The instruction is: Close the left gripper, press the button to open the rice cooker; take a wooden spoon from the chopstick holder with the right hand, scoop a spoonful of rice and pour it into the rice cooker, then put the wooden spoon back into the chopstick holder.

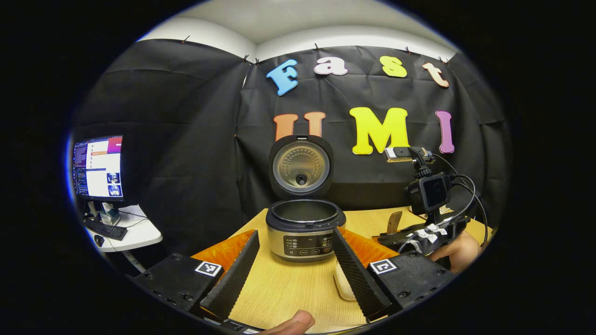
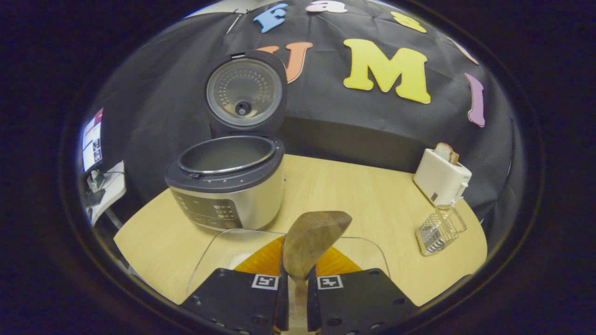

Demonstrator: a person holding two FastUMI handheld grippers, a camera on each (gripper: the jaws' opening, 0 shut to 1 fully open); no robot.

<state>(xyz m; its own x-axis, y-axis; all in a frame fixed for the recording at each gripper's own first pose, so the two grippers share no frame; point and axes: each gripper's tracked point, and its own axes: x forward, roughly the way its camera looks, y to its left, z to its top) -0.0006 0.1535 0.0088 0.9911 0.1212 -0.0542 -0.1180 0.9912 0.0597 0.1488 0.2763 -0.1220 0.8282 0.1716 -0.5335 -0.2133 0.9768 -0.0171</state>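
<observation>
The rice cooker stands at mid-table with its lid swung up and the inner pot showing. My left gripper is open, its two black fingers spread wide on either side of the cooker's front and well short of it. My right gripper is shut on the wooden spoon, pinching the handle. The spoon head points up and forward over a clear glass bowl. The cooker lies ahead and to the left. The wire chopstick holder stands at the far right.
A white toaster with a slice of bread sits behind the holder. The right gripper and the hand holding it show right of the cooker. A pale rounded container sits by my left gripper's right finger. A monitor stands on a side desk.
</observation>
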